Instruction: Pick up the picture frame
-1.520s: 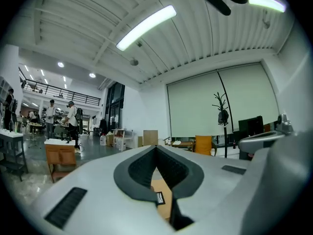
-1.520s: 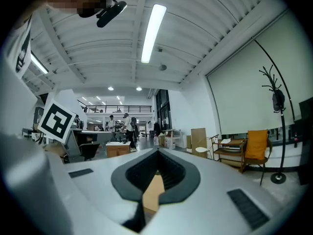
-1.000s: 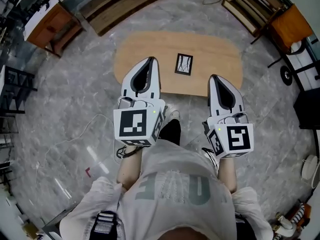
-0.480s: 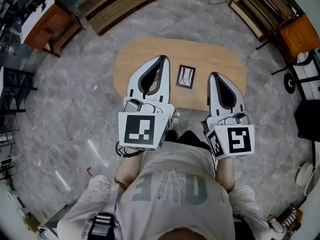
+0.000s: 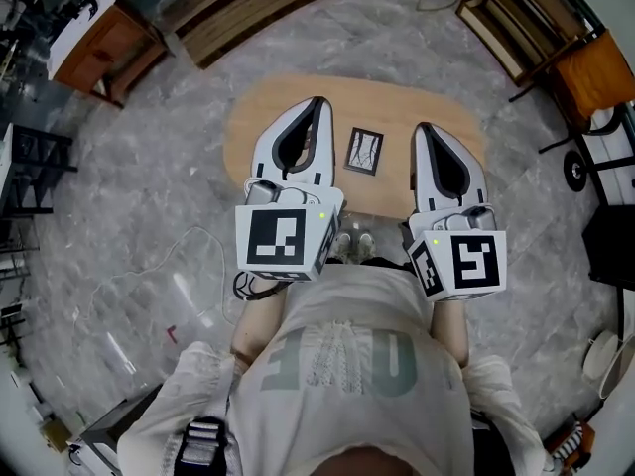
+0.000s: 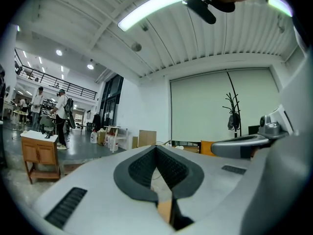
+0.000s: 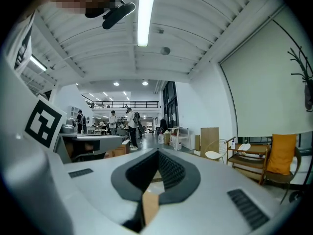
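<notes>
A small black picture frame [image 5: 364, 151] lies flat on the oval wooden table [image 5: 258, 117], near the table's middle. My left gripper [image 5: 319, 102] hovers over the table just left of the frame, jaws shut and empty. My right gripper [image 5: 424, 127] hovers just right of the frame, also shut with nothing in it. Neither touches the frame. In the left gripper view the left gripper [image 6: 156, 147] points level across the room, its dark pads pressed together. The right gripper [image 7: 158, 152] stands the same way in the right gripper view. The frame is not seen in either gripper view.
A wooden cabinet [image 5: 99, 48] stands at the far left, wooden shelving [image 5: 511, 18] and an orange chair [image 5: 603, 67] at the far right. A thin cable [image 5: 149, 266] trails over the marble floor. People [image 7: 131, 126] stand far off in the hall.
Both grippers have moved forward over the table and now flank the frame. The person has stepped closer to the table's near edge. The jaws stay shut.
</notes>
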Demonstrator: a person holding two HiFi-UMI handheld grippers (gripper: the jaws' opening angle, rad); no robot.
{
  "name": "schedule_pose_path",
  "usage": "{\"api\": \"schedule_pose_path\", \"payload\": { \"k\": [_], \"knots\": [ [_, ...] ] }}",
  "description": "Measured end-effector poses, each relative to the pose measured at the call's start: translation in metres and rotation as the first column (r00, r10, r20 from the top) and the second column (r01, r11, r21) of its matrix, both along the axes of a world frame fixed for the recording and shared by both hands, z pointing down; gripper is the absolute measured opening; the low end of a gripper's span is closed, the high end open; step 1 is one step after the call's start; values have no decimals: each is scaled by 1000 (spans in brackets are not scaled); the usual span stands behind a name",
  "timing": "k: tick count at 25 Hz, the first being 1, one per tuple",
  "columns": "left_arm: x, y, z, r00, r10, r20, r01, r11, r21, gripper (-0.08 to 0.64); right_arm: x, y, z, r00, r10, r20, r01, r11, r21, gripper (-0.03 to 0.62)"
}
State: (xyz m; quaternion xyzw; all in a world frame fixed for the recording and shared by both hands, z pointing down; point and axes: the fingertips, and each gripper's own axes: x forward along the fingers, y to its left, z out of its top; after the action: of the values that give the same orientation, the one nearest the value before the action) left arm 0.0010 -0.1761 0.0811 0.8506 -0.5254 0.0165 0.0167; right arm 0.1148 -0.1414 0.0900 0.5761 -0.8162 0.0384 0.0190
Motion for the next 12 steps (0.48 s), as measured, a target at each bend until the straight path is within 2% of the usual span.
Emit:
{"api": "schedule_pose_path", "payload": {
  "k": [12],
  "knots": [
    [3, -13, 2, 1000, -7, 2, 7, 1000, 2, 9, 4, -12, 2, 1000, -15, 5, 15, 1000, -12, 5]
  ]
}}
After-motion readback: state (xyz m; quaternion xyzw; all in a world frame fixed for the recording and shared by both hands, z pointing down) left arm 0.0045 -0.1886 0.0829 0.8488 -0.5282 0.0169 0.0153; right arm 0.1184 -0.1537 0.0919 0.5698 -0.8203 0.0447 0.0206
